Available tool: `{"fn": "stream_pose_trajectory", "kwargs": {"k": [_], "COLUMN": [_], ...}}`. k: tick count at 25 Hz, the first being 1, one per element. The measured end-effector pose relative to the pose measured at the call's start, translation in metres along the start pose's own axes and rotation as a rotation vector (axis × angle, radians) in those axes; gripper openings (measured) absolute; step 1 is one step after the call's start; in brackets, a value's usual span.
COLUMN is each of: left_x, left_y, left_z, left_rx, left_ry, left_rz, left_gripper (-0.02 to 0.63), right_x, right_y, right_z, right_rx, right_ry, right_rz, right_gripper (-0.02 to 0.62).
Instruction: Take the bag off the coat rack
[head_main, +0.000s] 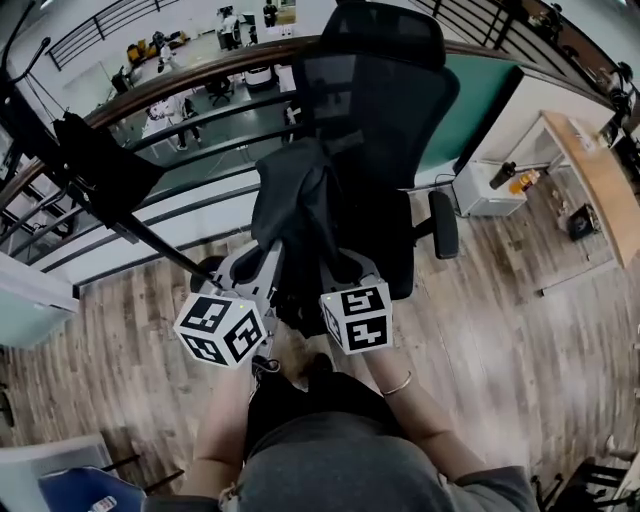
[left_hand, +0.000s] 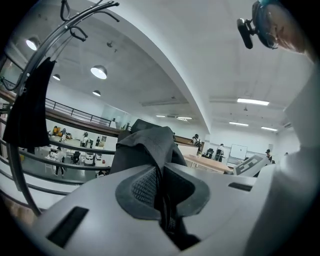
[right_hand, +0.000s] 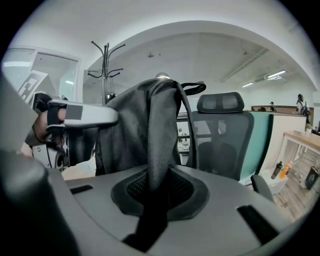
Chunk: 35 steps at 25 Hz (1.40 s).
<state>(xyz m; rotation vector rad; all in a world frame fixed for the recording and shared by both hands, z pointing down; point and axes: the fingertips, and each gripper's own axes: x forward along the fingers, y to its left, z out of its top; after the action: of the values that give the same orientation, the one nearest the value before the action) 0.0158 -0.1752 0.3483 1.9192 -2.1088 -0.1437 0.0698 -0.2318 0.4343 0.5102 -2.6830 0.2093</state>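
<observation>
One dark grey bag (head_main: 298, 200) hangs between two grippers, in front of one office chair (head_main: 385, 120) and well right of the single coat rack (head_main: 150, 240). One black garment (head_main: 100, 165) hangs on the rack. The left gripper (left_hand: 160, 197) and right gripper (right_hand: 157, 192) each pinch a fold of the bag, probably to share the limp load.

The head camera looks steeply down on the bag (head_main: 300, 200) and office chair (head_main: 385, 120). Both gripper views sit close against that bag, facing roughly level. Each also catches the coat rack (right_hand: 106, 65), the right one the chair.
</observation>
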Motion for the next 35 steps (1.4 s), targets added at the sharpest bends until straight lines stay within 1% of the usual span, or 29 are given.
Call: {"fn": "stream_pose_trajectory", "kwargs": {"k": [7, 12, 17, 23, 29, 35], "left_x": [0.057, 0.100, 0.145, 0.202, 0.257, 0.304], "left_y": [-0.032, -0.036, -0.021, 0.013, 0.041, 0.057], "left_z": [-0.006, -0.016, -0.027, -0.028, -0.025, -0.027], "left_rx": [0.027, 0.038, 0.018, -0.002, 0.018, 0.019], "left_ry": [0.051, 0.092, 0.134, 0.178, 0.202, 0.214], "left_rz": [-0.114, -0.180, -0.229, -0.266, -0.295, -0.322], "left_gripper": [0.035, 0.034, 0.035, 0.034, 0.034, 0.035], "right_x": [-0.011, 0.000, 0.030, 0.082, 0.132, 0.165], "right_y": [-0.060, -0.097, -0.128, -0.161, -0.192, -0.225], "right_z": [-0.008, -0.017, -0.023, -0.018, -0.012, -0.008], "right_rx": [0.077, 0.124, 0.156, 0.206, 0.263, 0.285], "right_ry": [-0.002, 0.005, 0.028, 0.051, 0.051, 0.049], "right_rz": [-0.124, -0.198, -0.246, -0.280, -0.310, -0.367], "right_gripper": [0.049, 0.049, 0.051, 0.051, 0.051, 0.052]}}
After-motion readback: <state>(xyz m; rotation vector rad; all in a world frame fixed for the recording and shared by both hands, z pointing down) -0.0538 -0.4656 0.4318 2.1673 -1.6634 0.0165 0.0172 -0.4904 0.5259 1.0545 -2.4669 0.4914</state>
